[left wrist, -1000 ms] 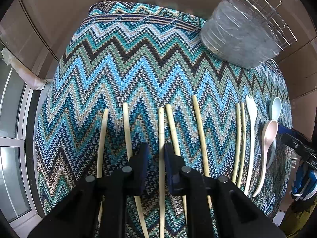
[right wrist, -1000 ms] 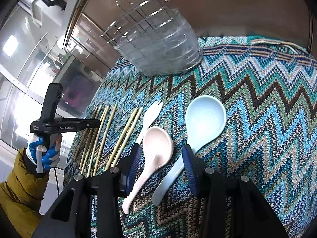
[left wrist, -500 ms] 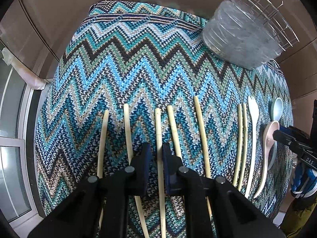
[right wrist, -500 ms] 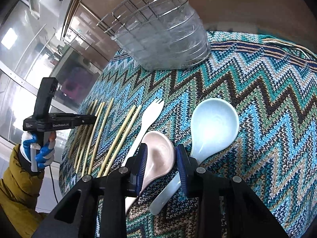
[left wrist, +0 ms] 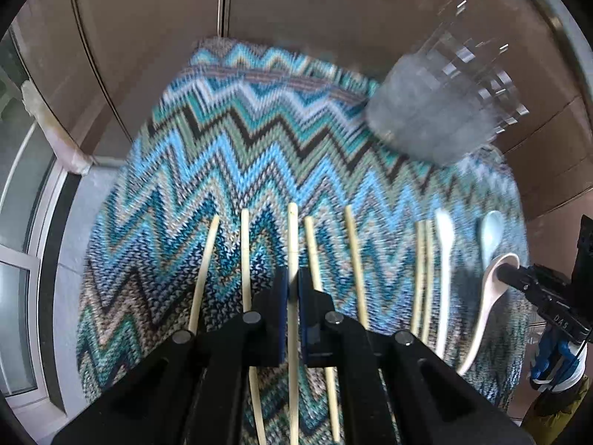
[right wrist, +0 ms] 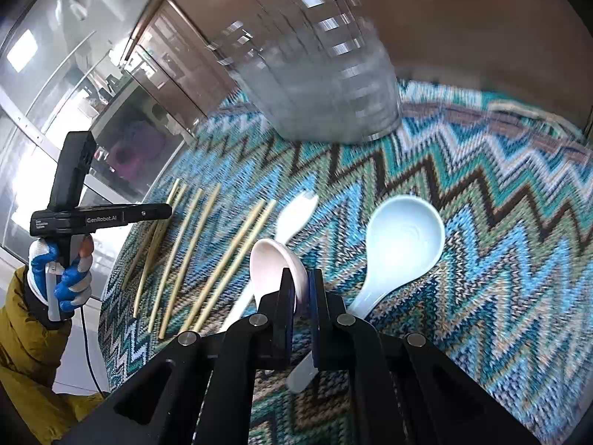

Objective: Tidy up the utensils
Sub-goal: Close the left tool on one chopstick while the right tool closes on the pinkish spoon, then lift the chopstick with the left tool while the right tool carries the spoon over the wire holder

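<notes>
Pale chopstick (left wrist: 292, 237) pinched lengthwise among six others on cloth; pink spoon (right wrist: 272, 263) gripped, tilted; blue spoon (right wrist: 402, 244) lying flat

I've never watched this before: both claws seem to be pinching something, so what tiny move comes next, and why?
Probably lift both and carry them toward the wire rack. The left gripper is shut on one chopstick, the right gripper on the pink spoon, and the rack looks like the only holder on the cloth.

Knitted zigzag cloth (left wrist: 237, 155) over the surface, rough, matt. Chopsticks (left wrist: 292, 244) pale wood or bamboo, matt. Pink spoon (right wrist: 272, 259) and blue spoon (right wrist: 404, 237) glossy, smooth. Wire rack (right wrist: 311, 55) shiny metal. Tongs (left wrist: 292, 296) matt black plastic.
</notes>
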`<action>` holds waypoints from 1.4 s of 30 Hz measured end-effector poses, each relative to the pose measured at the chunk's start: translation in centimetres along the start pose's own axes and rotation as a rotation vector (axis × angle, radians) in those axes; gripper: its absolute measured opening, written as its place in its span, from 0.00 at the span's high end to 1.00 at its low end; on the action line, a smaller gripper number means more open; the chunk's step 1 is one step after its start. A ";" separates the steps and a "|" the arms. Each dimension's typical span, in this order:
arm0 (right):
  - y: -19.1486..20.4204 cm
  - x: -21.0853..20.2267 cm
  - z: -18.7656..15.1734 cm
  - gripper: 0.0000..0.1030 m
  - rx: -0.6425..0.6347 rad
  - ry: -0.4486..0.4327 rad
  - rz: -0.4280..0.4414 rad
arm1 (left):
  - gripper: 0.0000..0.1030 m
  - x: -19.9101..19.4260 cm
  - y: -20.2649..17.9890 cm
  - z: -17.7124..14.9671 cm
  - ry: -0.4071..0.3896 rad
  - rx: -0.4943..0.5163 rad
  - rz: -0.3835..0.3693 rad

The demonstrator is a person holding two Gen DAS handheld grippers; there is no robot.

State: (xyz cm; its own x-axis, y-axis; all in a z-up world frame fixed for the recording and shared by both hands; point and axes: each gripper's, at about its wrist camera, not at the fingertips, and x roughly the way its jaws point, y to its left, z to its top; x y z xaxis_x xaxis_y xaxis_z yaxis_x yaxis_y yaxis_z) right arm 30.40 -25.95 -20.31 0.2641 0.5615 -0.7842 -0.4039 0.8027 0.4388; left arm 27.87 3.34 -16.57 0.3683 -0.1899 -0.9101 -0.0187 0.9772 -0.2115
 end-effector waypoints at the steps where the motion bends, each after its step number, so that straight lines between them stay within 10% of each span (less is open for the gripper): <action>1: 0.6 -0.7 -0.1 0.93 -0.010 -0.017 -0.011 | 0.96 -1.1 -0.2 -0.3 -0.029 0.002 -0.009; 12: 7.7 -9.6 -1.4 0.93 -0.116 -0.187 -0.129 | 0.96 -15.4 -1.4 -1.9 -0.324 0.005 -0.115; 24: 16.4 -21.8 4.7 0.93 -0.204 -0.497 -0.259 | 0.96 -29.1 -7.1 2.1 -0.602 0.046 -0.146; 42: 10.1 -13.3 13.9 0.93 -0.178 -0.758 -0.534 | 0.95 -15.9 -9.6 15.5 -0.895 -0.197 -0.122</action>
State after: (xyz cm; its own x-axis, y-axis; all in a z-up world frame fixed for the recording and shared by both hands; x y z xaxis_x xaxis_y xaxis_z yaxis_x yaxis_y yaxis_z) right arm 34.95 -22.56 0.64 0.9267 0.1592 -0.3404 -0.1759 0.9842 -0.0187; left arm 36.59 -1.53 5.45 0.9576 -0.0659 -0.2805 -0.0604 0.9058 -0.4193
